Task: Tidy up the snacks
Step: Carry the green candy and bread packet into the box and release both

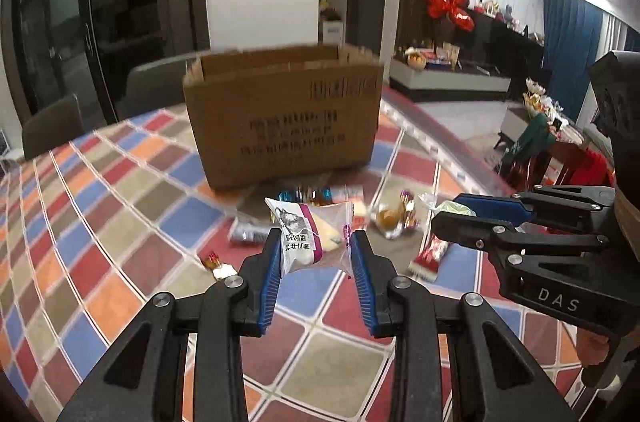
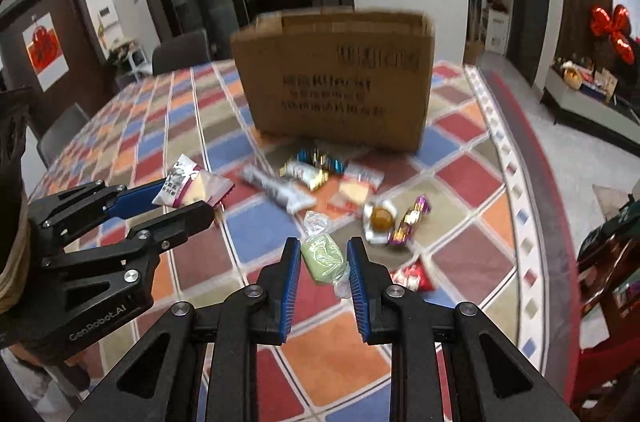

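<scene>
My left gripper [image 1: 315, 242] is shut on a clear snack packet with a white and purple label [image 1: 308, 236], held above the table; it also shows in the right wrist view [image 2: 192, 187]. My right gripper [image 2: 323, 258] is shut on a green wrapped snack [image 2: 323, 256], also lifted; that snack shows in the left wrist view [image 1: 454, 209]. An open cardboard box [image 1: 284, 118] stands upright behind the loose snacks [image 2: 320, 170] on the table; it shows in the right wrist view [image 2: 340, 82] too.
The table has a colourful checked cloth [image 1: 120, 222]. Several snacks lie in front of the box: a grey packet [image 2: 276, 188], a gold and purple candy [image 2: 412, 220], a red packet [image 2: 414, 278], a small gold candy [image 1: 216, 264]. Chairs [image 1: 52, 126] stand at the far side.
</scene>
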`<control>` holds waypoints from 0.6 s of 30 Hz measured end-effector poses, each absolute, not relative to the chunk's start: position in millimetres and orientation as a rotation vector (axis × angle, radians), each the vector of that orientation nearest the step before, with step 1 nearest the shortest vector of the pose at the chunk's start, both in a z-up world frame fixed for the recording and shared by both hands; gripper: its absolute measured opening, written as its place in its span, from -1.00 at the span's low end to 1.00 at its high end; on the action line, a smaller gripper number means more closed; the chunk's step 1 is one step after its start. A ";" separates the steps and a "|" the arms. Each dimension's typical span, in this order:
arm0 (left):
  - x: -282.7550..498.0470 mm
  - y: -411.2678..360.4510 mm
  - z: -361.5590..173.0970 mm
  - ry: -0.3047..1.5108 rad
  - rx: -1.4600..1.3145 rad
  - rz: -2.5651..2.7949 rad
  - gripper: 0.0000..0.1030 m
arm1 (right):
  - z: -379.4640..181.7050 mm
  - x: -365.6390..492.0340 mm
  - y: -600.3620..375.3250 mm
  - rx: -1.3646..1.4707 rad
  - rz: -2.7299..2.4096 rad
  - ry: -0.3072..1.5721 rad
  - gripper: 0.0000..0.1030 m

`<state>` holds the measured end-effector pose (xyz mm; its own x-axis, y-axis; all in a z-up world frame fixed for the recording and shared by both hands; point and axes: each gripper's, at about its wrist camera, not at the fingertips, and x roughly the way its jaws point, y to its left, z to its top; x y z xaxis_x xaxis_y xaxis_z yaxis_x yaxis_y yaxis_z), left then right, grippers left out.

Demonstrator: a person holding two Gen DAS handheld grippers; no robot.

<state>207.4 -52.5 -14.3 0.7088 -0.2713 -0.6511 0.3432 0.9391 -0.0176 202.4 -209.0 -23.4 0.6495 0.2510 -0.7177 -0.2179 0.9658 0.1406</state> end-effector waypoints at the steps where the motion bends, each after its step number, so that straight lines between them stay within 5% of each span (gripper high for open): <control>1: 207.9 -52.0 -7.9 0.689 0.105 -0.345 -0.35 | -14.6 202.2 -209.5 0.046 0.265 0.796 -0.51; 18: 242.1 -55.2 84.5 0.509 0.135 -0.360 -0.35 | 77.2 225.7 -217.6 0.072 0.217 0.549 -0.51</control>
<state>242.1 -55.2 84.5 0.8125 -0.3025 -0.4983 0.3690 0.9287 0.0379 225.7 -217.6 77.2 0.8305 0.2237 -0.5101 -0.1855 0.9746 0.1254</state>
